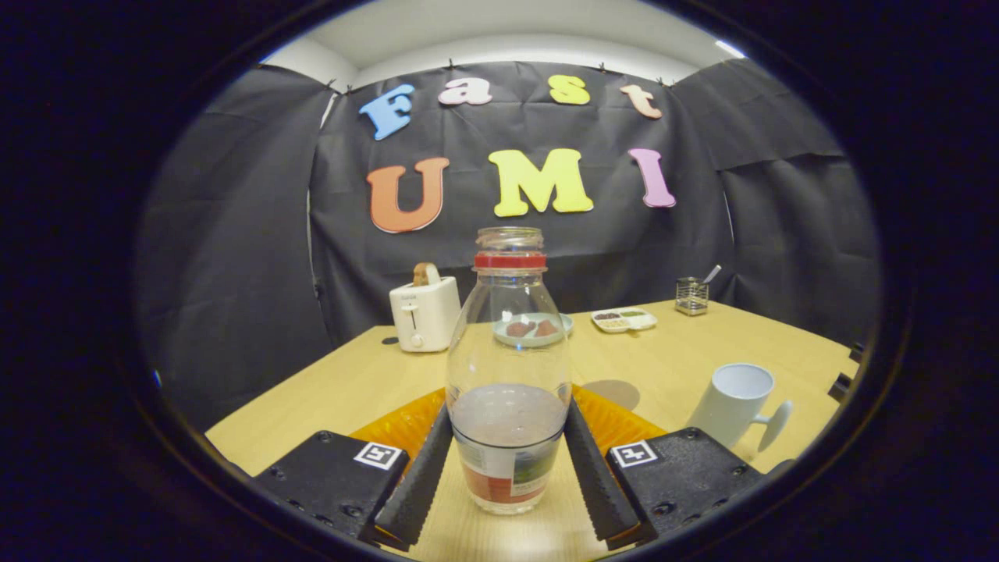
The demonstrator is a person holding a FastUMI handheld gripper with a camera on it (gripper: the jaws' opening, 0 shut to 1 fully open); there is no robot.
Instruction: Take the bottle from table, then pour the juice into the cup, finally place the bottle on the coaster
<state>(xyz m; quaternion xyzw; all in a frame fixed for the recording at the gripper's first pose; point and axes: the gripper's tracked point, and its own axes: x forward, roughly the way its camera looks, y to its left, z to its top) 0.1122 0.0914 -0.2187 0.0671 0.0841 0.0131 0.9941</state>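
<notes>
bottle (509, 367): clear, smooth, slippery, part full, not heavy
fingers (507, 468): snug against bottle's low sides, gripping it
hold: low, firm

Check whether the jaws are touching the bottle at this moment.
Touching. In the gripper view both fingers press against the sides of the bottle, no gap on either side; the gripper is closed on it.

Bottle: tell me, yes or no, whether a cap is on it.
No: the bottle, between the tool fingers, has an open mouth above its red ring.
</notes>
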